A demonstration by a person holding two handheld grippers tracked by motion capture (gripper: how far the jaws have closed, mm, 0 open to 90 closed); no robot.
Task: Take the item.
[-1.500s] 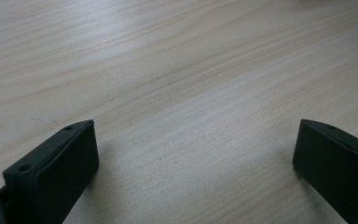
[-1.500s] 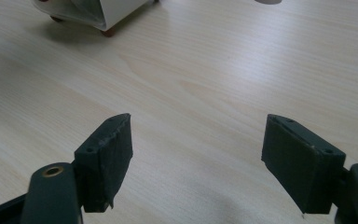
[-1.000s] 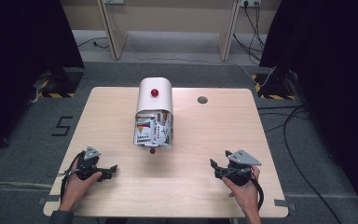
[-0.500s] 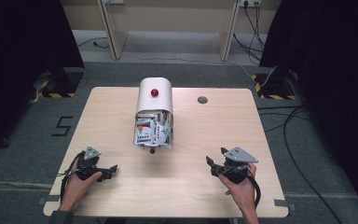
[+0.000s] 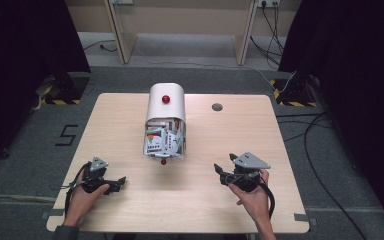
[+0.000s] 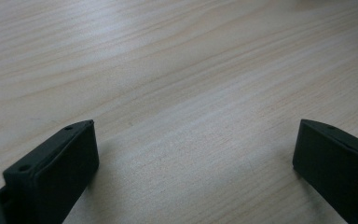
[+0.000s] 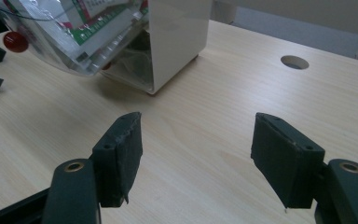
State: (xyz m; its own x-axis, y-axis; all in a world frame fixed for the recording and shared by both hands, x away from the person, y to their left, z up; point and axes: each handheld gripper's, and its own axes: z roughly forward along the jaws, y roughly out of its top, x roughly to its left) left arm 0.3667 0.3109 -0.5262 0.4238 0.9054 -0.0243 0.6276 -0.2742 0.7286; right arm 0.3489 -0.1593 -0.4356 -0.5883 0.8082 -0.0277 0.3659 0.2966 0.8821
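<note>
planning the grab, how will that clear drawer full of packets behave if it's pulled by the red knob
The clear drawer hangs tilted out of the white box, so it may tip or drop free. The red knob is small and round, probably slippery for the tongs. The packets lie loose and could shift.

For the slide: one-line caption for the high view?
Both grippers, left and right, open and empty near the table's front edge, white container centred, clear drawer open.

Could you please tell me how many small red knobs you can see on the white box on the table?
2. One red knob sits on the curved top of the white box; the other is at the clear front flap's lower edge. Others may be hidden.
</note>
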